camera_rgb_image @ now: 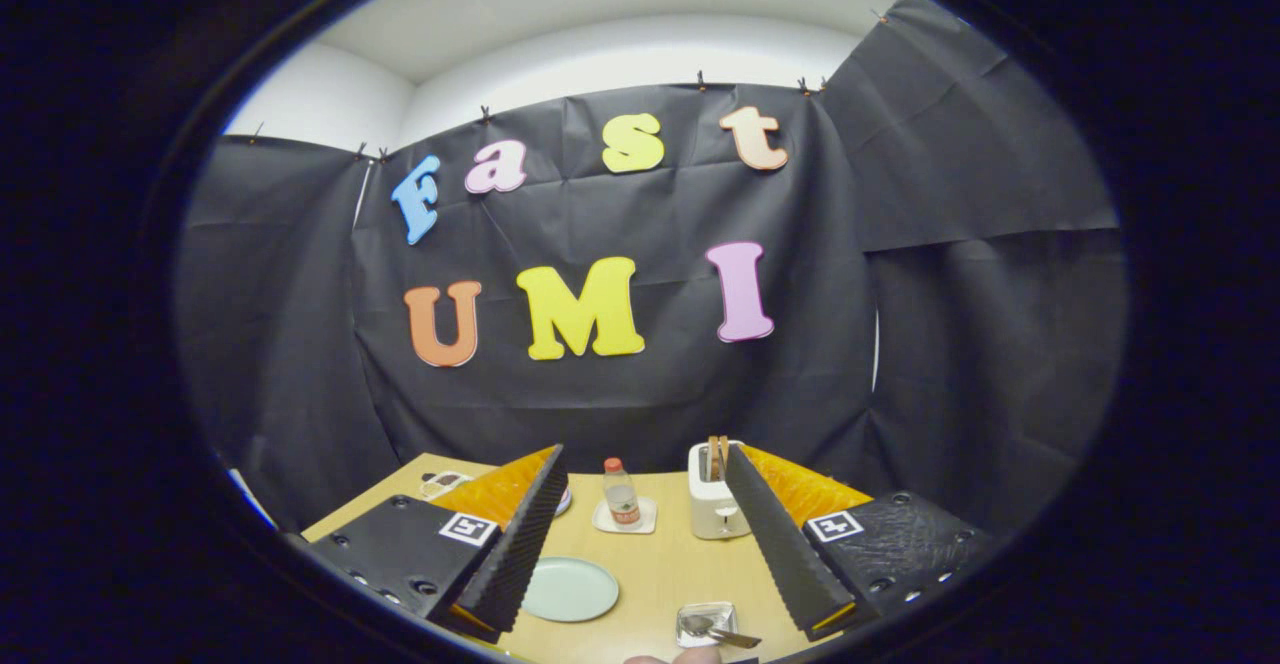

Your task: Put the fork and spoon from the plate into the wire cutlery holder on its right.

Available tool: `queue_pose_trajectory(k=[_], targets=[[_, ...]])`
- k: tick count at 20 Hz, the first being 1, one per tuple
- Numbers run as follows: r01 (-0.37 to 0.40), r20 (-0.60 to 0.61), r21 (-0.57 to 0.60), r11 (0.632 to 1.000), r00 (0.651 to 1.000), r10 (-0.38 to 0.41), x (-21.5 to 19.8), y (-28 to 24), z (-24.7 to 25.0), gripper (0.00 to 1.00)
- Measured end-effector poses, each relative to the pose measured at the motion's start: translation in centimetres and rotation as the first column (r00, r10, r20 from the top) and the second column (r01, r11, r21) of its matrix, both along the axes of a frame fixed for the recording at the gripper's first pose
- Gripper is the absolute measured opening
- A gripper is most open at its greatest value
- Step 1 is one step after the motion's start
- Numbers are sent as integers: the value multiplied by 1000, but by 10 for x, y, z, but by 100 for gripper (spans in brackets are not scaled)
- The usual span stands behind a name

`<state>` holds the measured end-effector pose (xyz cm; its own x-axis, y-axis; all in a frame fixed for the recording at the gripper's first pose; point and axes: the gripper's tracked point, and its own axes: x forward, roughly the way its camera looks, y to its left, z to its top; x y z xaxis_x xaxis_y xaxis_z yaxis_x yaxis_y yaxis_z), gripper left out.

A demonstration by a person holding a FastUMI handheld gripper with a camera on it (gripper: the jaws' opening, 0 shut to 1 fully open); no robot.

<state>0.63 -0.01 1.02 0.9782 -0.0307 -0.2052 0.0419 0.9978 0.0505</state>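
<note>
My gripper [643, 456] is open and held high above the wooden table [660, 564], with nothing between its fingers. Below and between the fingers, a pale green plate [570, 589] lies close to the left finger, and its visible face is bare. To the plate's right stands a small square metal holder [706, 622]. A metal utensil [722, 633] rests in it with its handle poking out to the right; I cannot tell whether it is the fork or the spoon. A fingertip of a person's hand [680, 656] shows just in front of the holder.
A white toaster [716, 506] with toast in its slots stands by the right finger. A small bottle with a red cap [620, 492] sits on a white coaster further back. A small flat item [443, 484] lies at the far left corner.
</note>
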Motion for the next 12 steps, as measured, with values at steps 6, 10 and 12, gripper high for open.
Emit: queue_pose_trajectory(k=[6, 10, 12], targets=[[-3, 4, 0, 1000, 1000, 3, 0, 6, 1, 96], [-3, -10, 7, 1000, 1000, 3, 1, 9, -4, 96], [-1, -14, 11, 1000, 1000, 1, 2, 10, -4, 96]])
